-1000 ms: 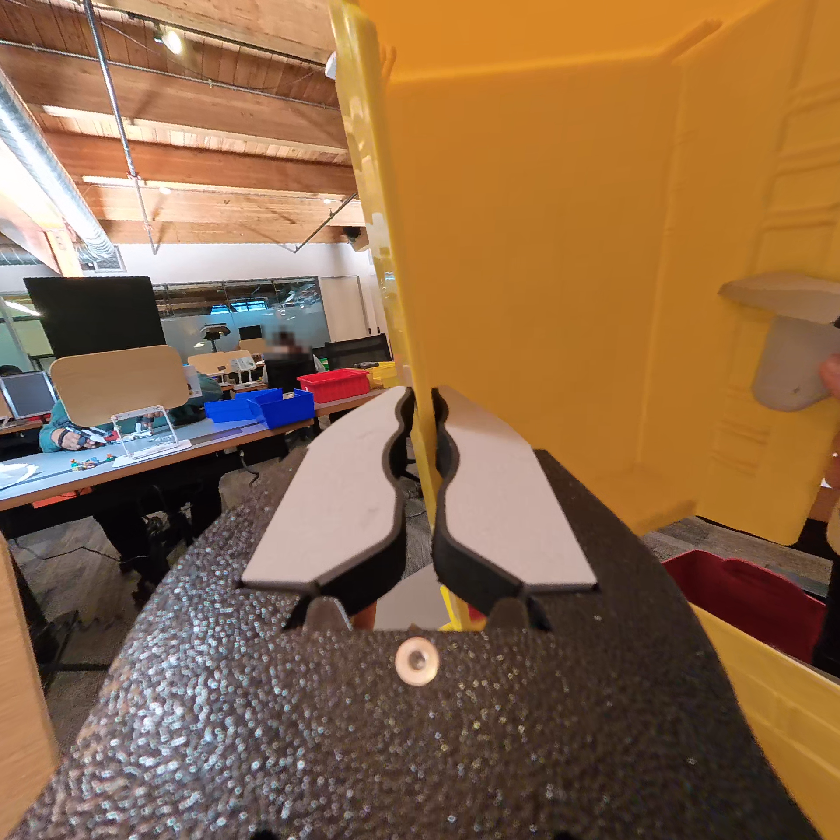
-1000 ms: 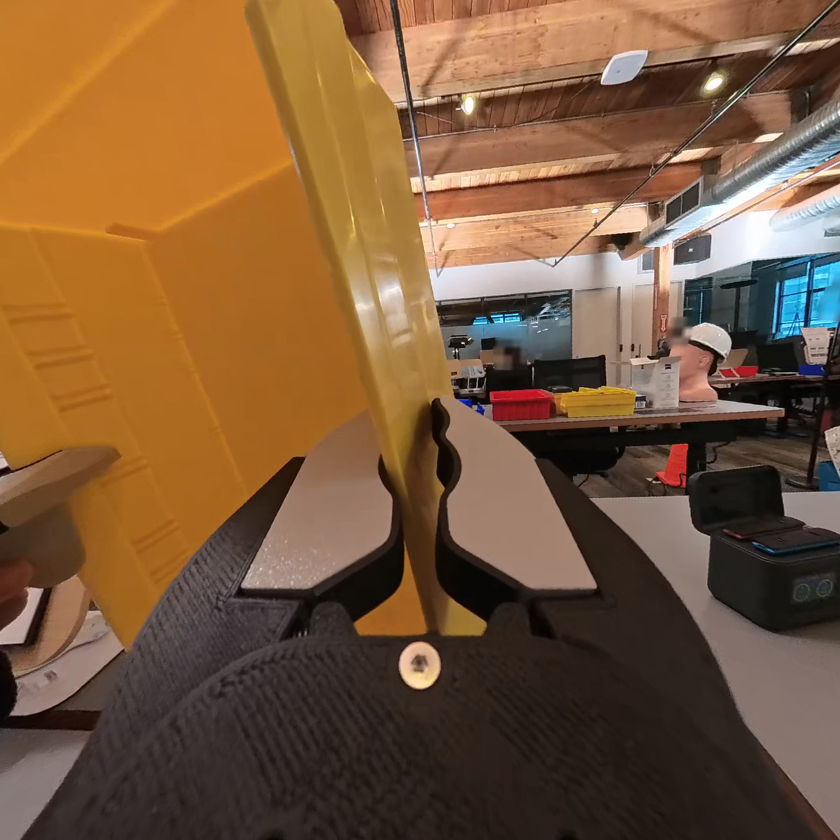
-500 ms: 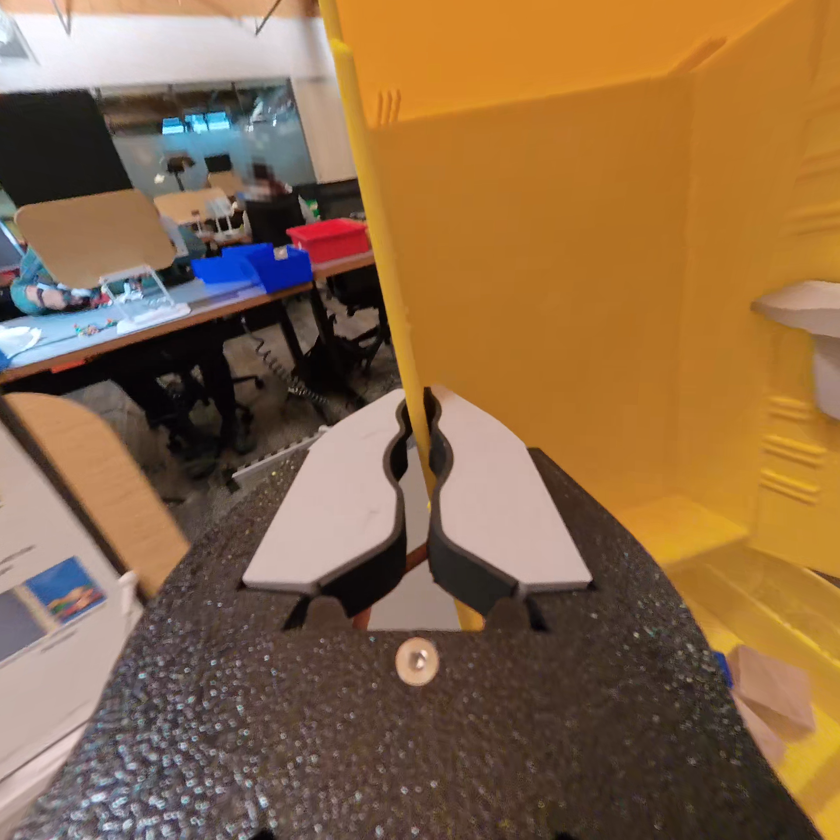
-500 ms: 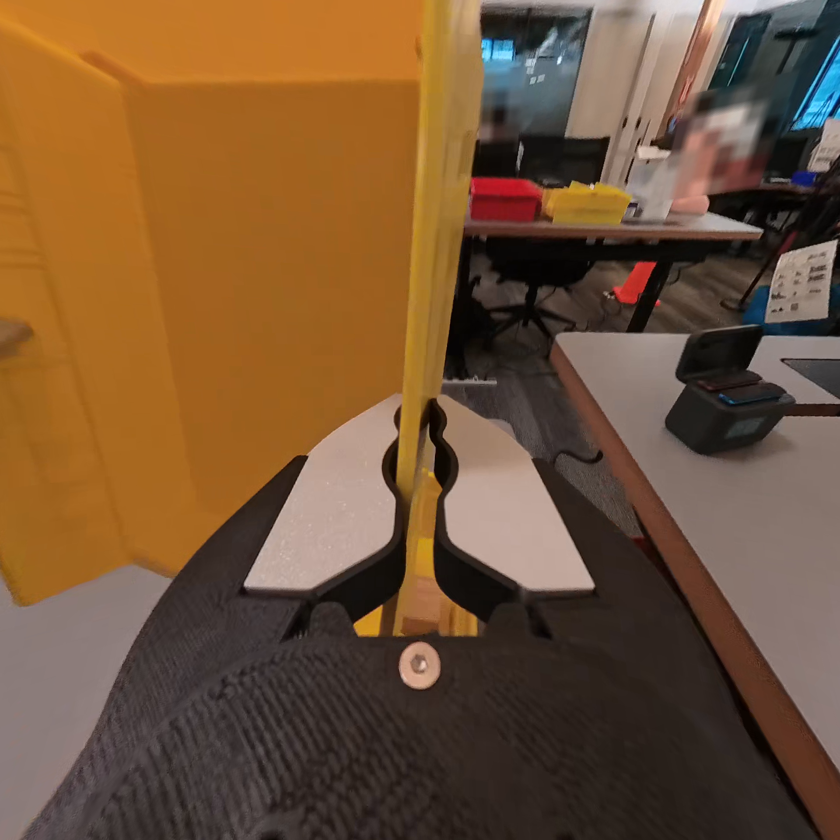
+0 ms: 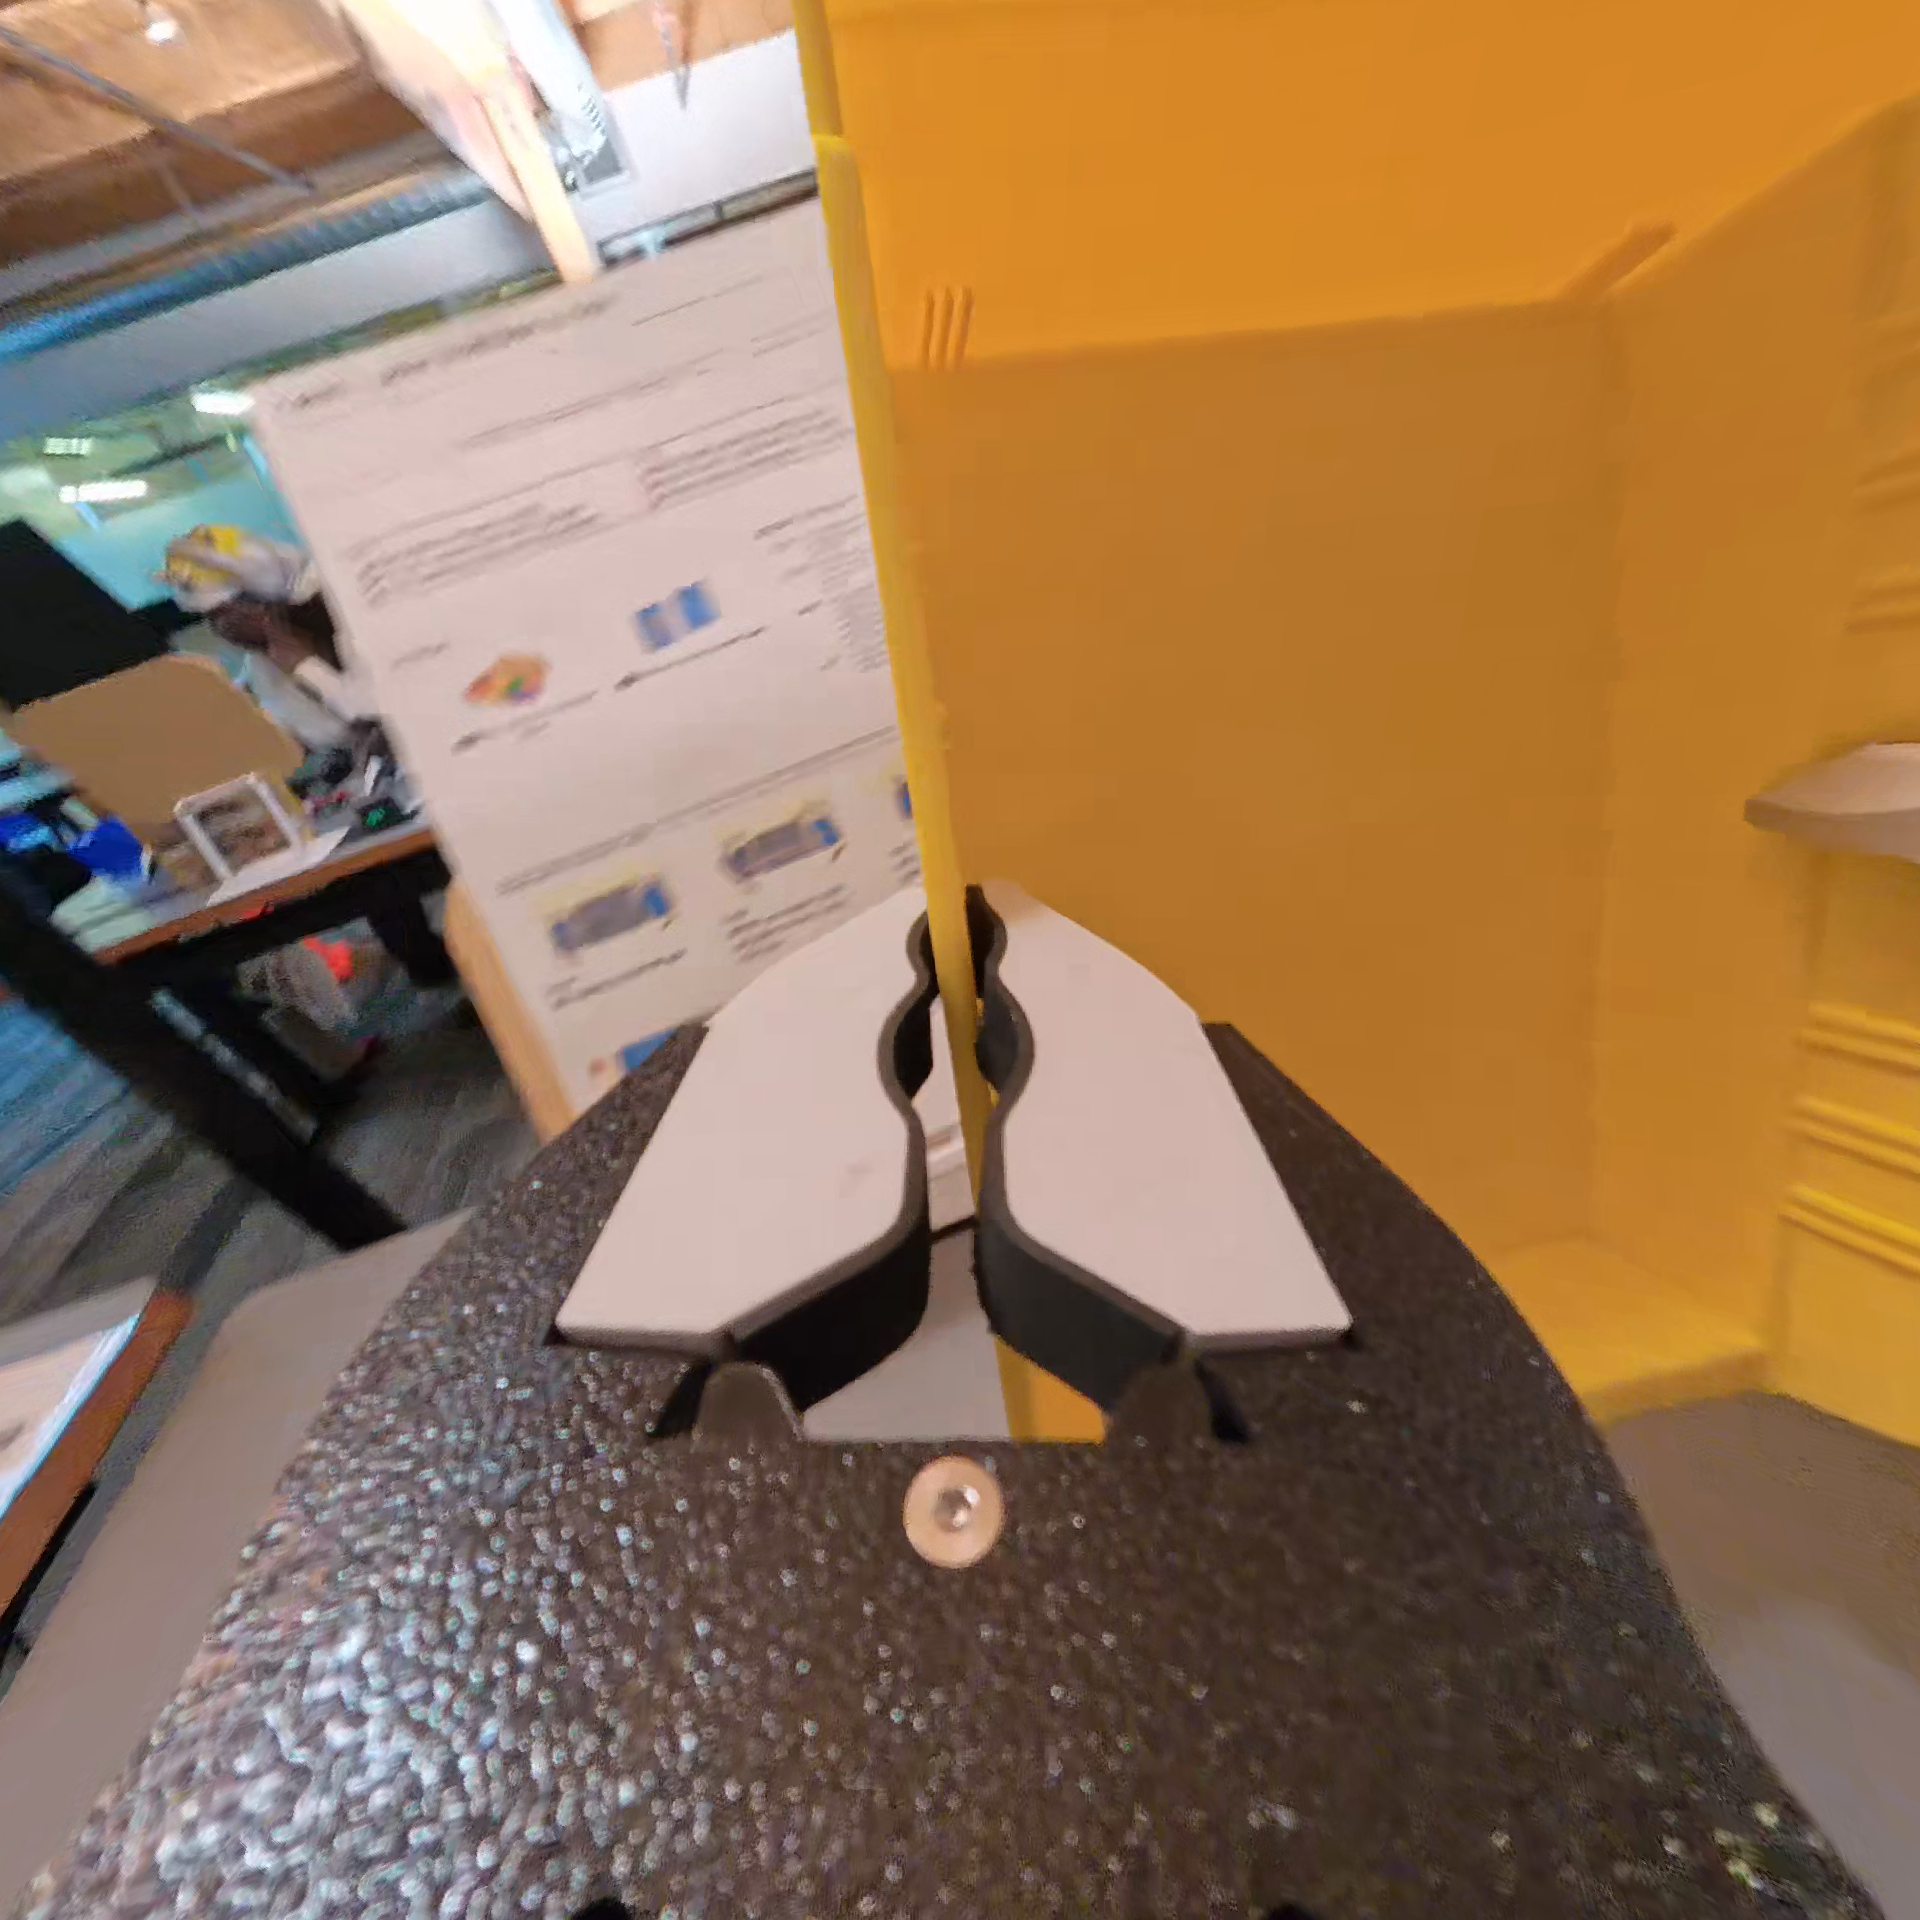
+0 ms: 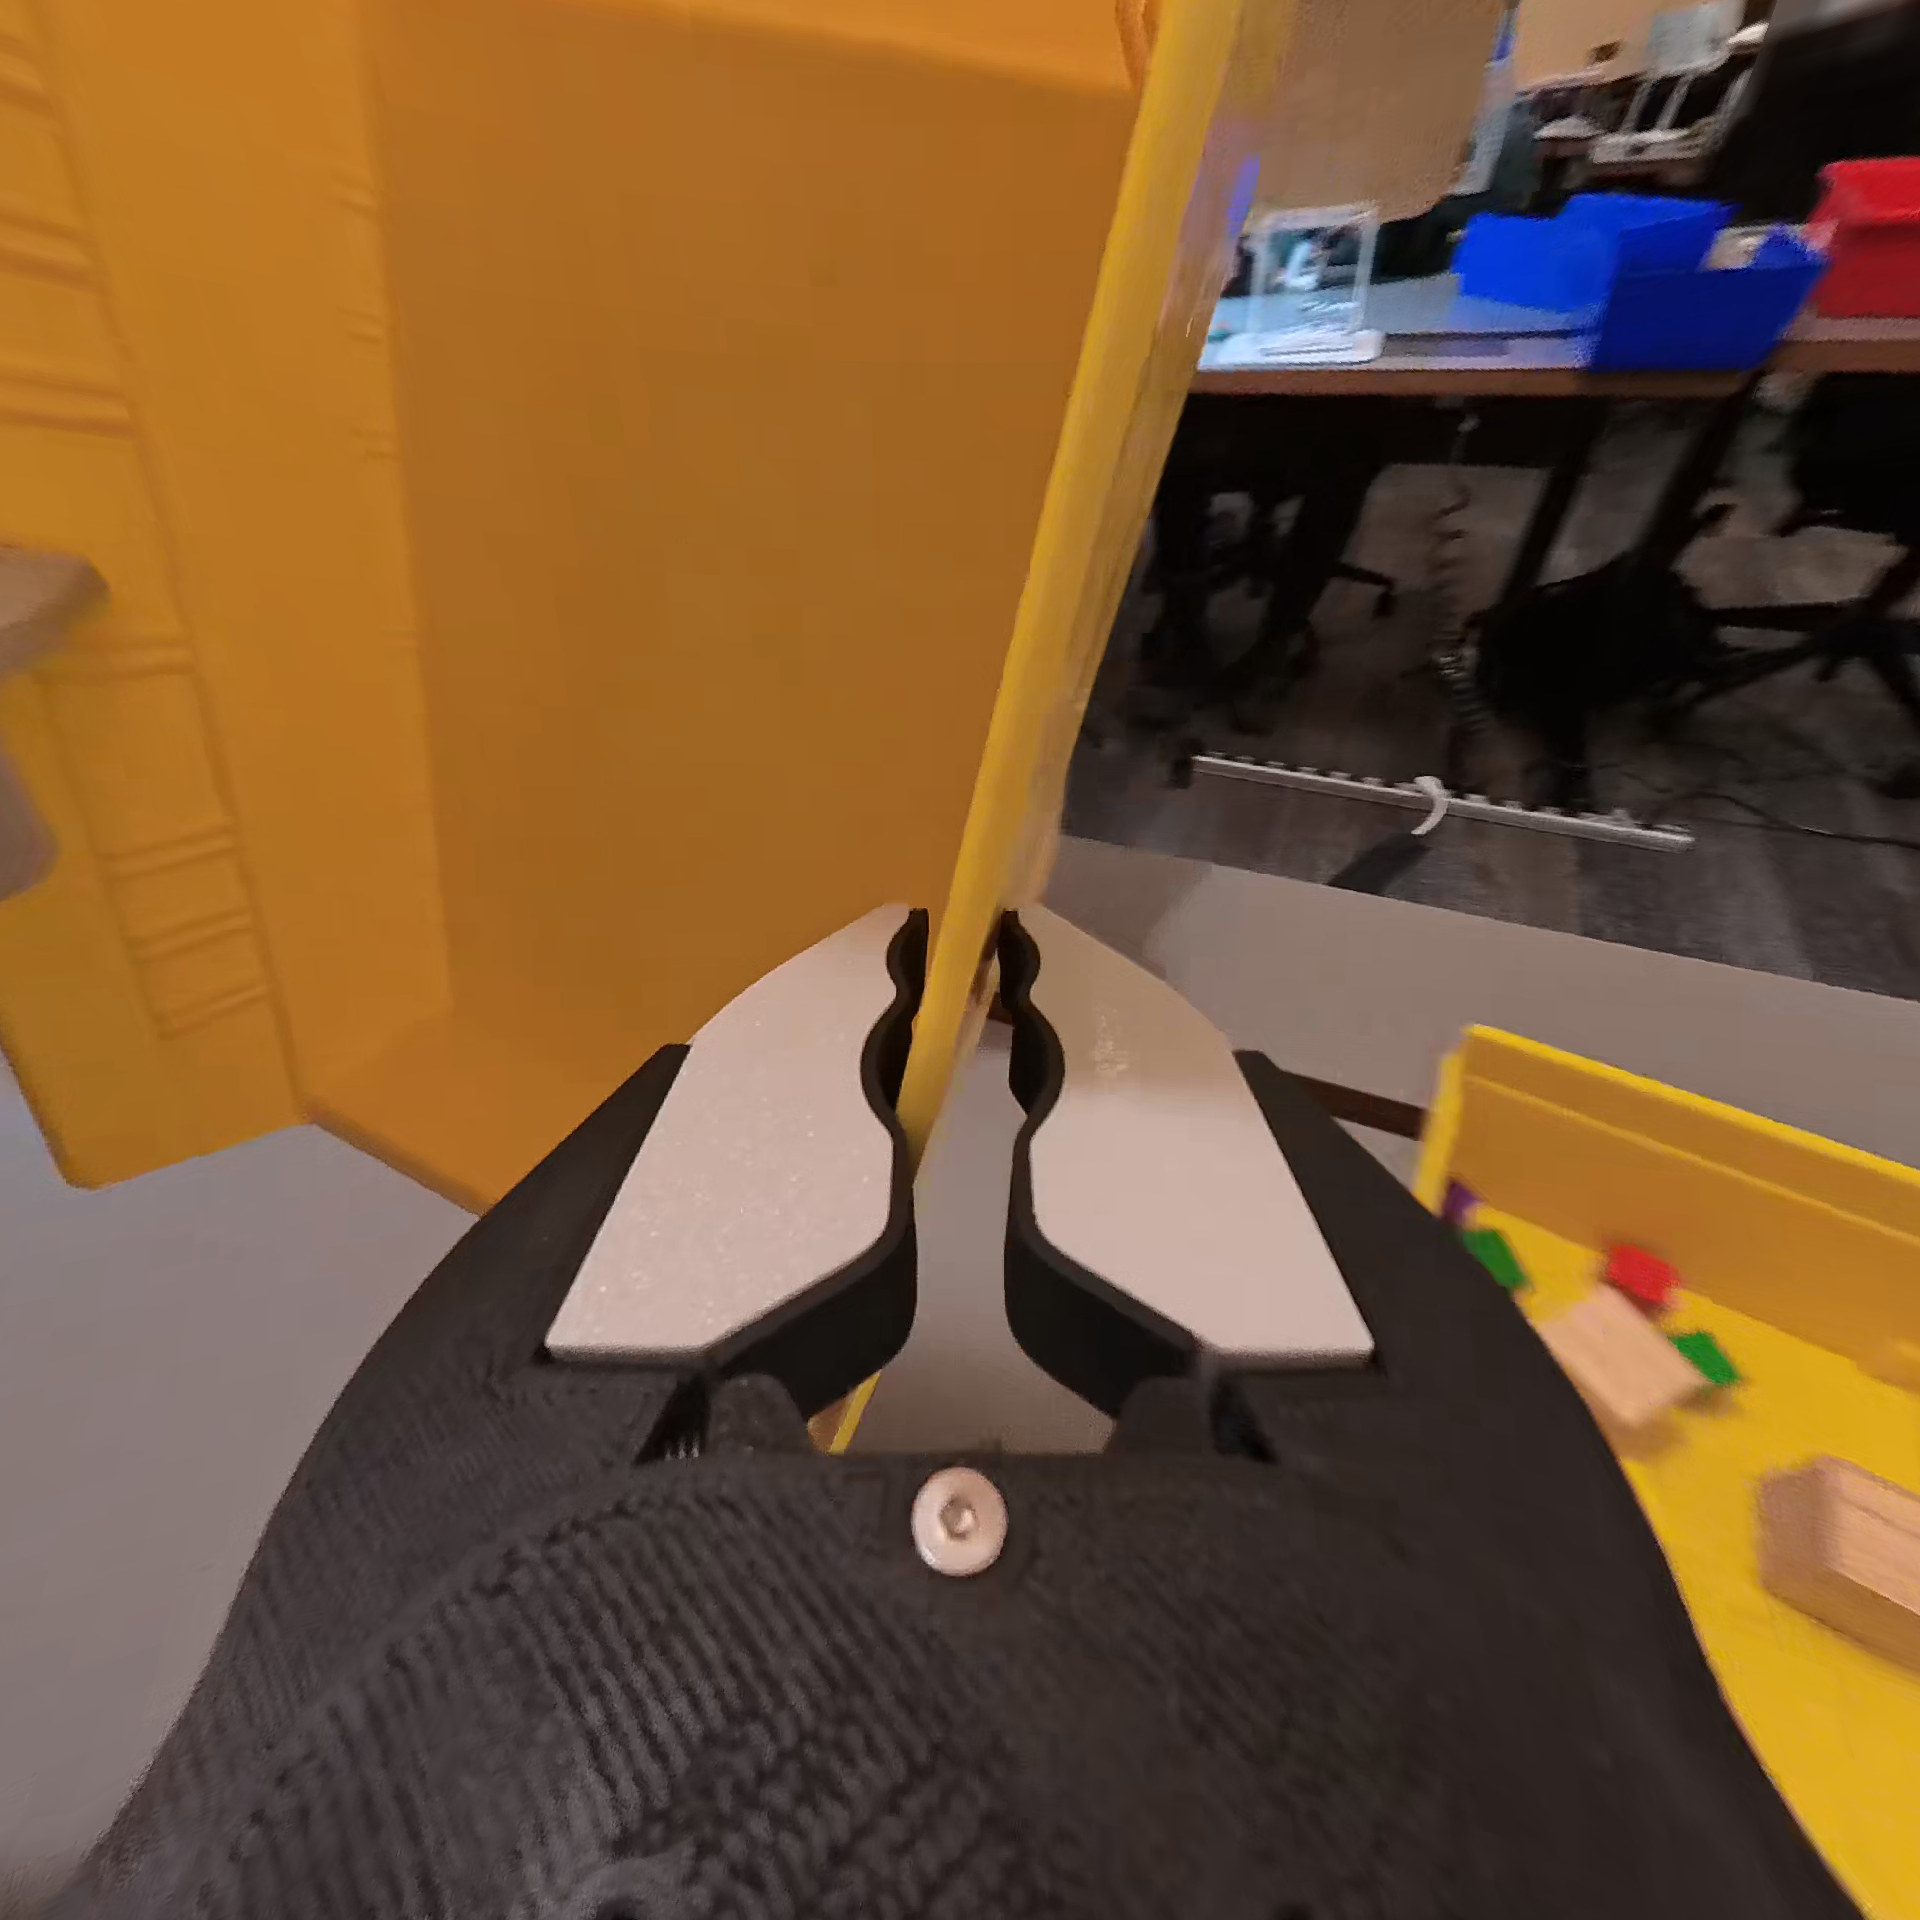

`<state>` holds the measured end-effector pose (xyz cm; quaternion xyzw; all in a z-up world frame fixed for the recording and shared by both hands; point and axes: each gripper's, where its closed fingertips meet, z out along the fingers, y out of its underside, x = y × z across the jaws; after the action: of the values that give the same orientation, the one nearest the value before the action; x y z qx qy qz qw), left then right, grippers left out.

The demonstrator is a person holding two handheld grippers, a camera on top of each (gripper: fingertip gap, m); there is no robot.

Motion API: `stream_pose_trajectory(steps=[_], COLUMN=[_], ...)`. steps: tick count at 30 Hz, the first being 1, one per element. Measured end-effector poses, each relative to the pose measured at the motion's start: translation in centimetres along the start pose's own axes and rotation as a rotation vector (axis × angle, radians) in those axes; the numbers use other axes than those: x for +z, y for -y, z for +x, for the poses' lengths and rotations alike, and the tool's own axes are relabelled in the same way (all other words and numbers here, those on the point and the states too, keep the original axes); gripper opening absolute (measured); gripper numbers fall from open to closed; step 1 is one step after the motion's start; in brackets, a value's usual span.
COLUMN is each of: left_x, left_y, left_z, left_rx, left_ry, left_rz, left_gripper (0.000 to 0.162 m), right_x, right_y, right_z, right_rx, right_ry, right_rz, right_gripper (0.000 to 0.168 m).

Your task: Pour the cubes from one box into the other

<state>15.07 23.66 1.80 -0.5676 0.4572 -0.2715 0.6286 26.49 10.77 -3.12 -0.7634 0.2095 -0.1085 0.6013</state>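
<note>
Each tool, left (image 5: pixel 961 971) and right (image 6: pixel 961 971), pinches a wall of the empty box (image 5: pixel 1299 727) held over the surface (image 6: pixel 208 1299), and a loose pinch could drop it on the cubes (image 6: pixel 1616 1351) in the right box (image 6: pixel 1683 1164)

Ahead of my left tool and to its left, a white poster board (image 5: pixel 613 665) stands on the floor, with a cluttered desk (image 5: pixel 239 894) farther left. Beyond my right tool, to its right, blue bins (image 6: pixel 1652 281) sit on a long table (image 6: pixel 1455 358); a power strip (image 6: pixel 1444 810) lies on the carpet below.
</note>
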Motion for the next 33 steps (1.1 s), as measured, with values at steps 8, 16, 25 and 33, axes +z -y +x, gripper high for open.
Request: stream_pose_trajectory(steps=[8,16,25,33], left_x=[-6.9,-11.8,-10.6,-7.7], left_y=[-11.1,-21.8,-28.8,-32.7], left_z=[-16.5,-29.1,-34.2,-35.0], left_rx=[-0.15,-0.191,-0.262,-0.316], left_ry=[0.191,0.264,0.143,0.056], left_rz=[-0.232,-0.603,-0.938,-1.052], left_gripper=[0.002,0.002,0.003,0.003], right_x=[8.9,17.1,22.4,25.0], right_y=[-4.6,-12.5,-16.0,-18.8], right_z=[-18.3,-32.8,-36.7,-36.5], right_rx=[-0.061,0.037,-0.059,0.024], right_ry=[0.188,0.378,0.353,0.324], right_rz=[-0.18,-0.54,-0.802,-0.906], right_gripper=[0.015,0.016,0.019,0.019])
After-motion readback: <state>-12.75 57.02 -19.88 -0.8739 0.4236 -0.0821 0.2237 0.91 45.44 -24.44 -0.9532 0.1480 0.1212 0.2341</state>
